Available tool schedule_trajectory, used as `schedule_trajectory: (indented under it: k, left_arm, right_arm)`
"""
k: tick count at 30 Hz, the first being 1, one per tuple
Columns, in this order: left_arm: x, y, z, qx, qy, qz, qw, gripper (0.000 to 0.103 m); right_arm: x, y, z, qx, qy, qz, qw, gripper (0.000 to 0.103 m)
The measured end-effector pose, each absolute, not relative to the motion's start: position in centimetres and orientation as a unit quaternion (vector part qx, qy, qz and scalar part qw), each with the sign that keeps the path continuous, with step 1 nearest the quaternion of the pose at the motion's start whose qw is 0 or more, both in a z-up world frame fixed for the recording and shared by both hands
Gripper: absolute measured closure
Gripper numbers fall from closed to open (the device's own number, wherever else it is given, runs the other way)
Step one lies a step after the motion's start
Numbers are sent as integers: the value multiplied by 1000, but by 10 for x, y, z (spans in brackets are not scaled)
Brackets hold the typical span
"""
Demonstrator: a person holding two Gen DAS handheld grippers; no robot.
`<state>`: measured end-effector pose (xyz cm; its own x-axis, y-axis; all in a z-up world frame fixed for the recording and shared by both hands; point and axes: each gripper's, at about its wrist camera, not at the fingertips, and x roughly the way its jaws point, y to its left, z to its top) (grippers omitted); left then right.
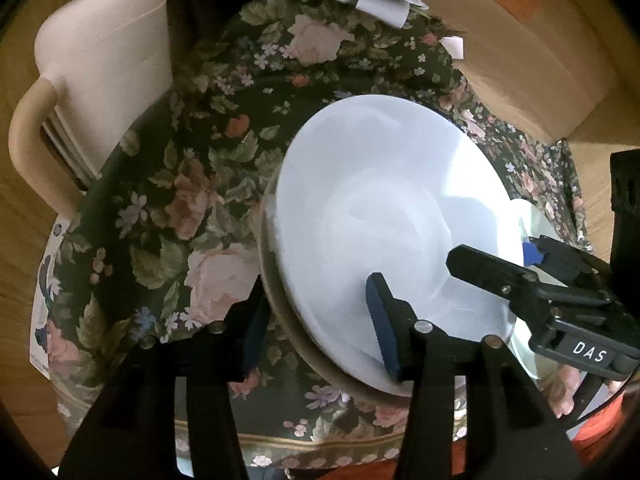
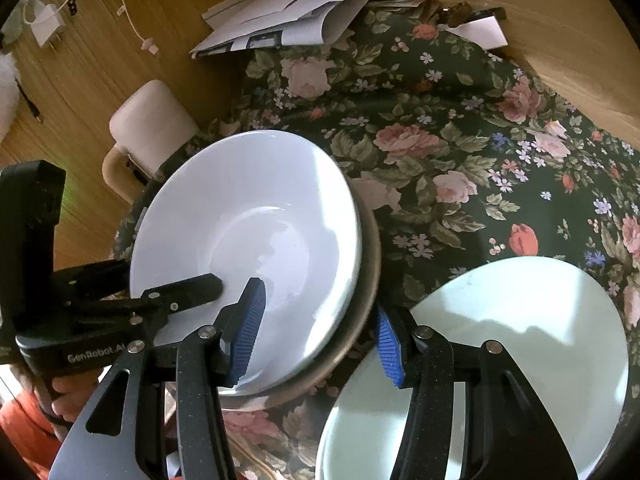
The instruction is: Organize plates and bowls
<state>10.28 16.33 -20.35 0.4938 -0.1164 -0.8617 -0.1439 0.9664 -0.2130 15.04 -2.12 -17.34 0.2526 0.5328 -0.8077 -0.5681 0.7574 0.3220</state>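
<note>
Two grippers straddle opposite rims of one white bowl [image 2: 256, 240]: the left gripper [image 1: 320, 320] and the right gripper [image 2: 316, 320] each have one pad inside it and one outside, jaws apart, gripping nothing. The bowl sits nested in a darker dish [image 2: 360, 320] near the front edge of the flowered tabletop [image 2: 460, 140], a pale plate [image 2: 520, 340] just beside it. The nesting step looks finished; next comes backing clear without tipping it.
</note>
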Motion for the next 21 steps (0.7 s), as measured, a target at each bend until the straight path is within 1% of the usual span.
schedule_trajectory:
  k: [9,12,14,18,21]
  left_arm:
    - [103,159,-205,-136,491,6,860,57]
    - [103,158,-204,-142,486,18,862,57]
    - [103,156,-204,-142,482,27,864,57]
    - [104,154,-202,-139,473,44,869,57]
    - [105,154,-200,-140,470,48,870,57]
  right_arm:
    - [153,-14,-177,-32,499,333,799,57]
    - [154,-14,-178,-36,495,328,804,60]
    - [154,-14,-178,-42,490,324,808,64]
    - [153,-15,-178,-51,484,317,814,67]
    - [156,-18,-178,-37,488,317,813,68]
